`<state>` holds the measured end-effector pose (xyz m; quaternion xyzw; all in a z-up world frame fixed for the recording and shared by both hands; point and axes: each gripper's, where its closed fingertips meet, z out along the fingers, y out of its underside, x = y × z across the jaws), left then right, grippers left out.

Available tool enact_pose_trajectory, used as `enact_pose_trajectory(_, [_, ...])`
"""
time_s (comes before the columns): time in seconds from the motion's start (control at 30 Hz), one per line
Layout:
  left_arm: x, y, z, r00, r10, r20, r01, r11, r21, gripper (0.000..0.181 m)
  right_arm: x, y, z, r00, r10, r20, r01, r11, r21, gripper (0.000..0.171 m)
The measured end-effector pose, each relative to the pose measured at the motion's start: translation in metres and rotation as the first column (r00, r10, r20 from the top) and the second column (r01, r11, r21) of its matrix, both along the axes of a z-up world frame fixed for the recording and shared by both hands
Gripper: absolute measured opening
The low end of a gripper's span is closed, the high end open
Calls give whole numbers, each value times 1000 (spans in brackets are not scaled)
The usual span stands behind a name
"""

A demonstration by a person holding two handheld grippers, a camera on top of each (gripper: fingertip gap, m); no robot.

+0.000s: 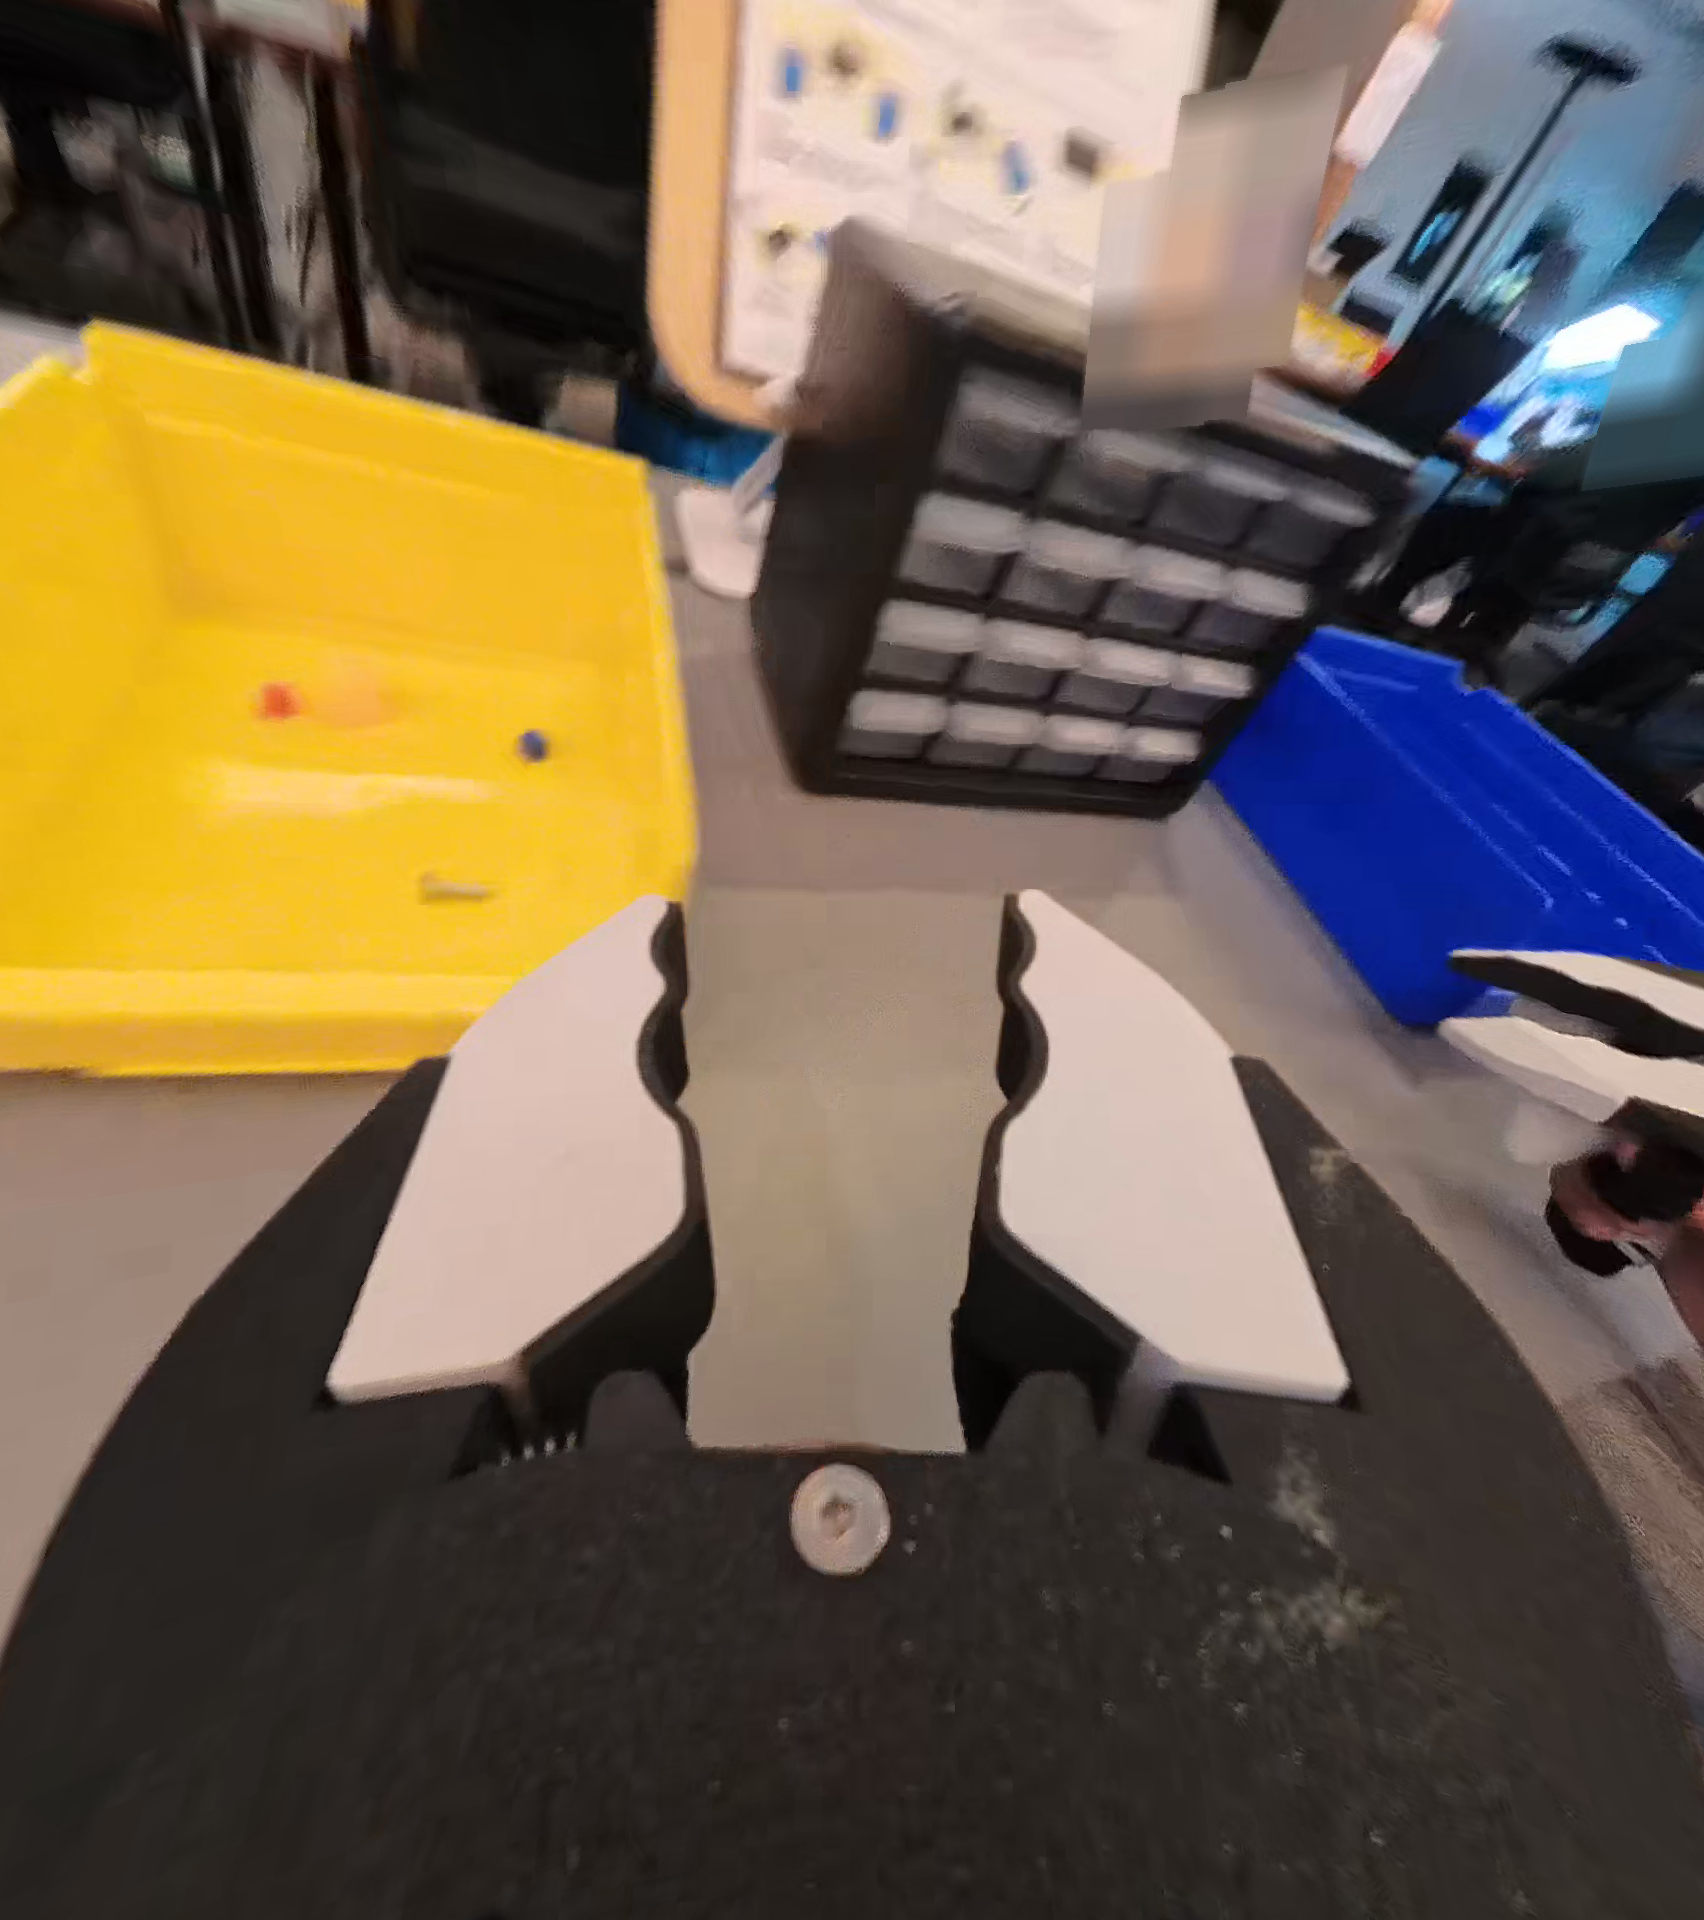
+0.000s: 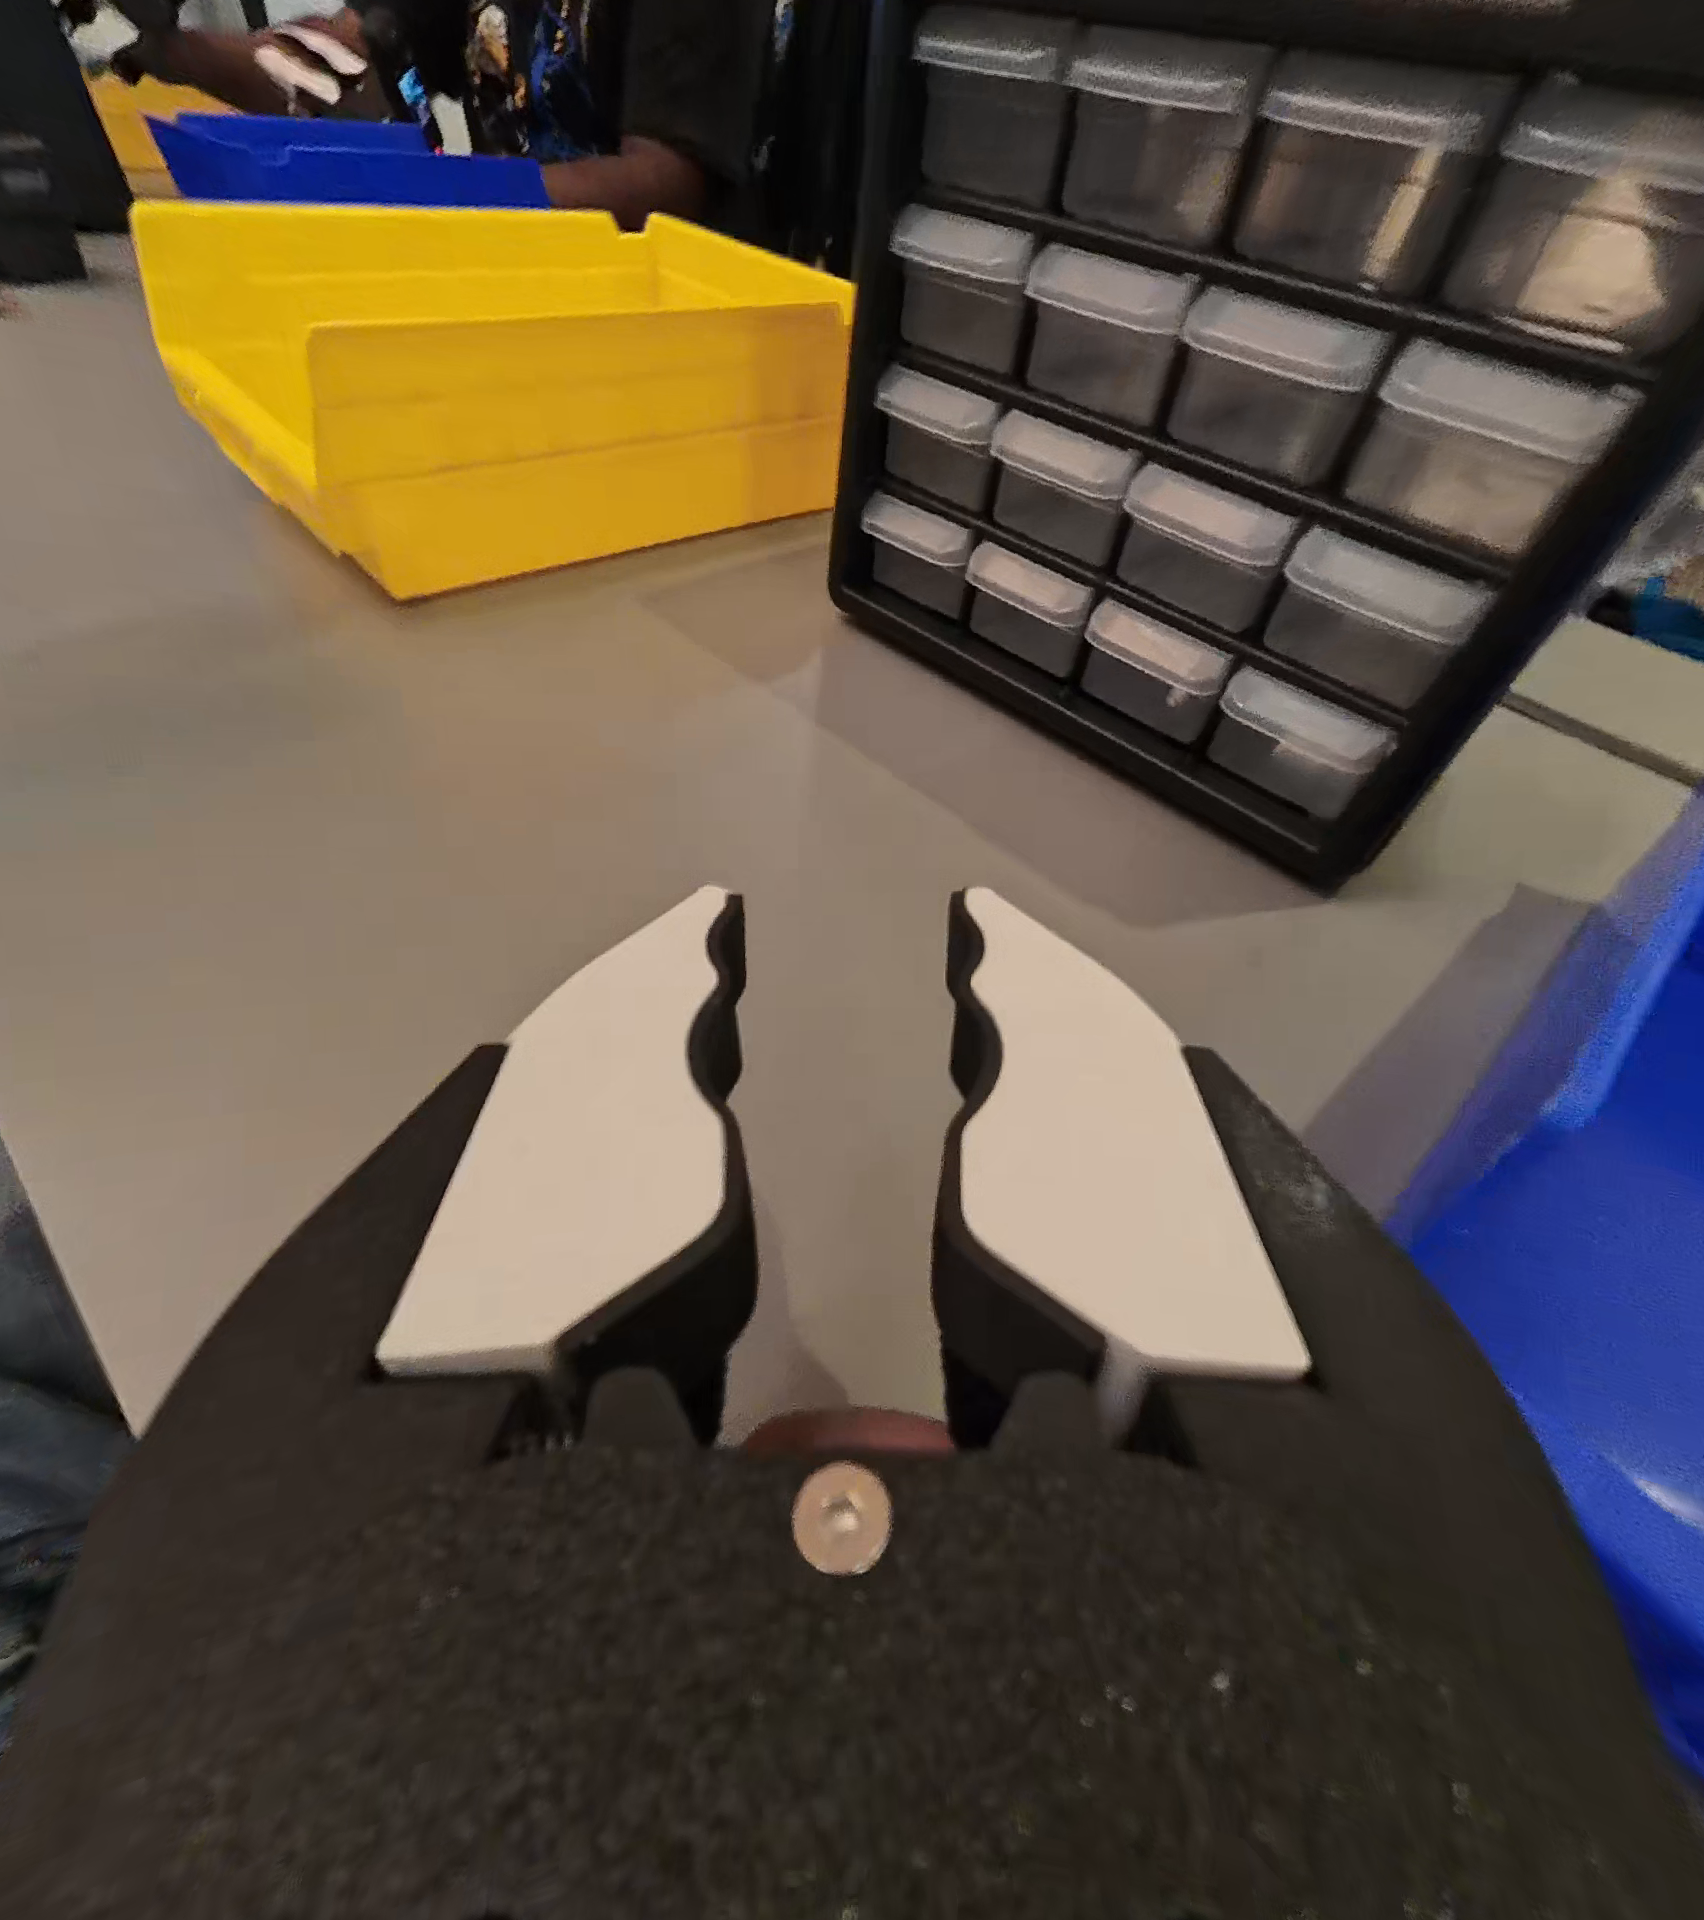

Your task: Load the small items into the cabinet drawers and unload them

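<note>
- Two tongs in all: the left tongs (image 1: 840, 914) hang over the bare grey tabletop (image 1: 827, 831) with the jaws wide apart and nothing between them.
- The right tongs (image 2: 846, 914) are likewise parted and empty above the tabletop; in the left wrist view they show at the right edge (image 1: 1513, 997), held by a hand (image 1: 1700, 1247), close to the near blue bin.
- One black cabinet (image 2: 1232, 416) stands upright on the tabletop, between the yellow and blue bins. It has sixteen clear drawers (image 2: 1274, 384), four rows of four, all pushed in.
- One yellow bin (image 1: 100, 1018) sits left of the cabinet, just apart from it.
- Four small items lie on its floor: a red one (image 1: 276, 701), an orange one (image 1: 349, 701) touching it, a blue one (image 1: 533, 745) apart from them, and what looks like a grey screw (image 1: 453, 890) nearer the front wall; blur hides finer detail.
- Blue bins: one (image 1: 1430, 831) right of the cabinet, and a second (image 2: 349, 161) far behind the yellow bin in the right wrist view.
- A board with small pictures (image 1: 931, 135) stands behind the cabinet; its writing is too blurred to read, and no brand shows on cabinet or bins.
</note>
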<state>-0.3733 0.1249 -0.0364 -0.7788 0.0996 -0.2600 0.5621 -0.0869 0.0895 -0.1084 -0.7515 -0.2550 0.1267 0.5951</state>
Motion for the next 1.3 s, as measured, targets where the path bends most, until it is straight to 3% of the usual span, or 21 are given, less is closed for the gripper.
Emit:
enact_pose_trajectory(0.1, [62,-23,-22,999,-16,-46,24,986,165,55,-8,-3,0,995,43,86,-48,997,58,37])
enact_pose_trajectory(0.2, [111,-35,-52,970,-111,-218,151,973,176,57,-10,-6,1,996,50,76,-57,995,87,37])
enact_pose_trajectory(0.3, [133,-34,-55,949,-151,-277,211,957,201,61,-7,-7,1,998,46,47,-49,996,69,39])
enact_pose_trajectory(0.6, [119,-28,-67,964,-176,-199,201,974,109,56,23,10,-2,997,-31,-69,30,999,-16,38])
enact_pose_trajectory(1.0, [113,-23,-77,957,-177,-229,194,979,57,51,10,5,-7,1000,-11,11,11,1000,8,38])
enact_pose_trajectory(1.3, [111,-22,-79,957,-174,-232,190,980,49,50,17,7,-6,999,-29,-23,29,1000,-9,38])
